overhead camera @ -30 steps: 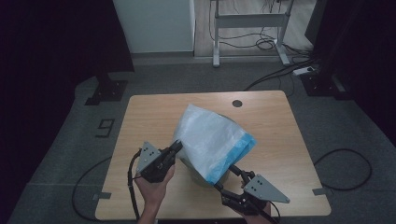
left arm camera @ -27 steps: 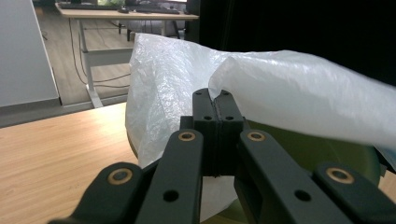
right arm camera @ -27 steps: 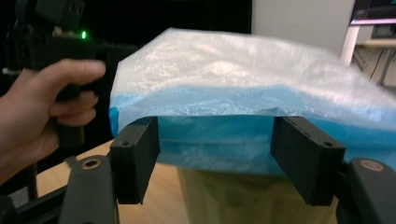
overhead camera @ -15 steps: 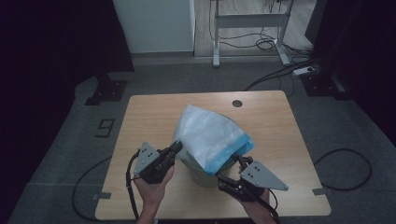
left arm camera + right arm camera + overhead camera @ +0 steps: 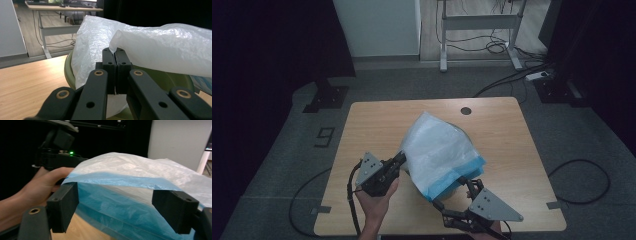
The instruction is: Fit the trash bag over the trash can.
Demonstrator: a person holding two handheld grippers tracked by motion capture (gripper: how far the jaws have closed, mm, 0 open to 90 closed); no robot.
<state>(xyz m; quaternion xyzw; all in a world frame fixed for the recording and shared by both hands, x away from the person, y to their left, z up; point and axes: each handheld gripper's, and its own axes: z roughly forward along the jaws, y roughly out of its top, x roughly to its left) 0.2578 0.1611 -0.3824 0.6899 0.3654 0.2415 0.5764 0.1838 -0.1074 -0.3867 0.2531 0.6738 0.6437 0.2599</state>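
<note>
A white see-through plastic bag (image 5: 437,147) with a blue edge (image 5: 462,172) drapes over a green bowl (image 5: 68,71) on the wooden table (image 5: 372,120). My left gripper (image 5: 401,159) is at the bag's left side, shut on a fold of the white film (image 5: 115,53). My right gripper (image 5: 453,192) is at the table's front, just under the blue edge. Its jaws have just been opening and now stand wide. The blue edge (image 5: 120,181) runs across the gap between them (image 5: 125,207), and neither pad presses on it.
A round cable hole (image 5: 466,110) sits near the table's far edge. On the floor behind stand a metal desk frame (image 5: 477,30) and a white cabinet (image 5: 377,25). Cables (image 5: 582,172) loop on the floor to the right. The left hand (image 5: 50,182) is close beyond my right gripper's left jaw.
My right gripper has shifted a little under the bag's blue edge and its jaws have spread wider. The bag's blue corner has sunk slightly. My left gripper has kept still with its grip.
</note>
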